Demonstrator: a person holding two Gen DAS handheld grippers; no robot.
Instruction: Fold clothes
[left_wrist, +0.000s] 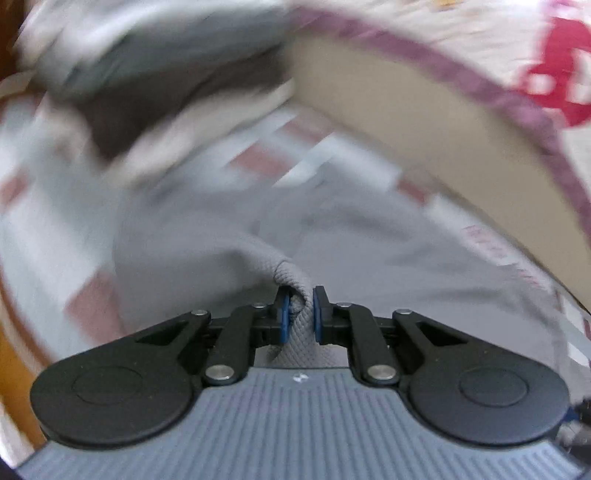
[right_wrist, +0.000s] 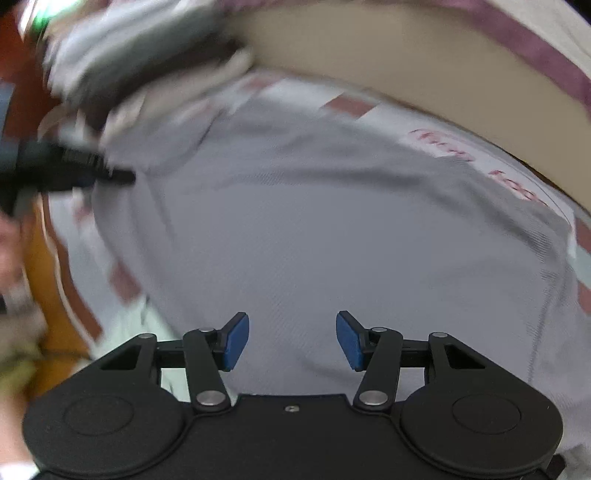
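Left tool (left_wrist: 300, 309): clamped on a bunched fold of the grey garment (left_wrist: 229, 251), ribbed fabric pinched between the 2 blue pads (left_wrist: 283, 314).
Right tool (right_wrist: 292, 341): jaws wide apart, nothing between them, hovering above the grey cloth (right_wrist: 314, 229).
Grey garment: spread over a checked sheet (left_wrist: 280, 147) with pink and white squares; red lettering (right_wrist: 443, 146) near its far edge.
Behind: tan panel (left_wrist: 424, 122) with a mauve border; blurred grey pile (left_wrist: 155, 48) at upper left.
Blur: heavy across both views.
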